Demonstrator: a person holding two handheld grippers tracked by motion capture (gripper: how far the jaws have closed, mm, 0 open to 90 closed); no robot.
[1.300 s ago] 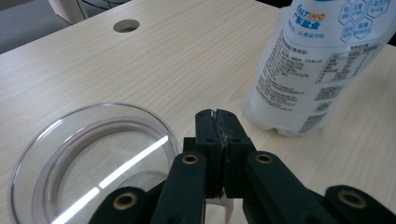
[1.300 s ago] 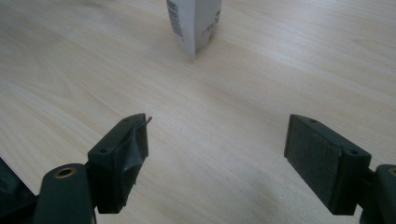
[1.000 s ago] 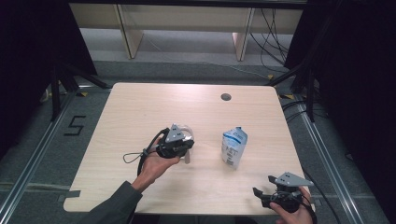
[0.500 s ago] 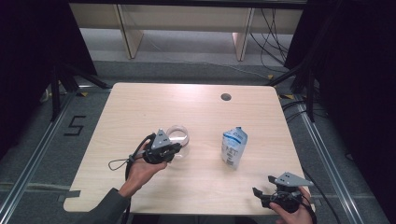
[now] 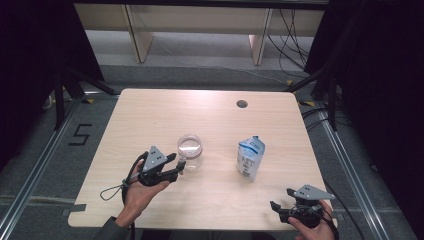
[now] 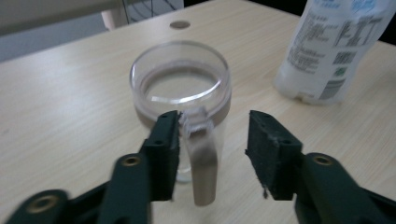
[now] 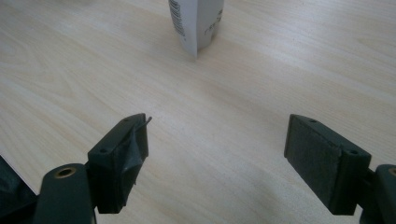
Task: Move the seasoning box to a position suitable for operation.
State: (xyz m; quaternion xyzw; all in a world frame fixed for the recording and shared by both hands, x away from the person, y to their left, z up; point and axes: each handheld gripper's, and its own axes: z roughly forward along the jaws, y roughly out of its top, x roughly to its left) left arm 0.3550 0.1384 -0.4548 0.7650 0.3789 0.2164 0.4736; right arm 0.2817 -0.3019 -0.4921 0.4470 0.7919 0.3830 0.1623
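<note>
My left gripper (image 6: pixel 212 154) is spread, jaws straddling the handle of the clear mug (image 6: pixel 181 88) without pinching it; I judge this lines up a handle grasp. The mug stands upright mid-counter, well apart from the plastic bottle (image 5: pixel 250 158). My right gripper (image 7: pixel 217 154) waits spread wide over bare wood near the front edge. The counter (image 5: pixel 150 115) is pale wood with a cable hole; grey floor and dark curtains surround it.

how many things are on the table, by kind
mugs: 1, clear glass mug
bottles: 1, bottle
grippers: 2, left gripper and right gripper
total: 4
</note>
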